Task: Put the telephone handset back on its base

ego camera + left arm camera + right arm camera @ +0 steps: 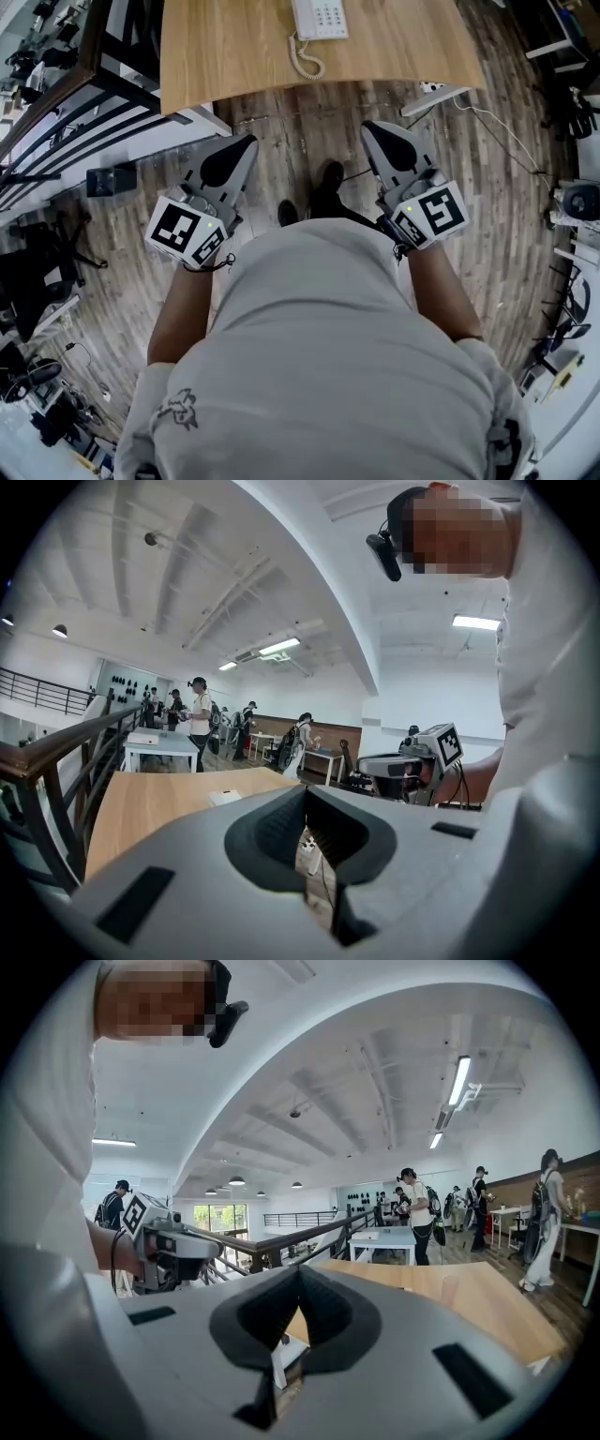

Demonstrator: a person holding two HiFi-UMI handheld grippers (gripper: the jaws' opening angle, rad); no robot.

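The white telephone (320, 17) sits at the far edge of the wooden table (234, 47), with its coiled cord (306, 58) trailing toward me. I cannot tell where the handset lies. My left gripper (246, 142) and right gripper (373, 127) are held side by side over the floor, short of the table, both pointing at it. Both are shut and empty. In the left gripper view the jaws (307, 794) meet in front of the tabletop (150, 803), where a small white object (225, 797) lies. The right gripper view shows its jaws (298, 1274) closed before the table (469, 1297).
A dark stair railing (84, 103) runs along the left of the table. A white power strip (433, 87) with a cable lies on the wooden floor at the right. My shoes (328, 178) stand between the grippers. Several people and white tables (382, 1239) are in the background.
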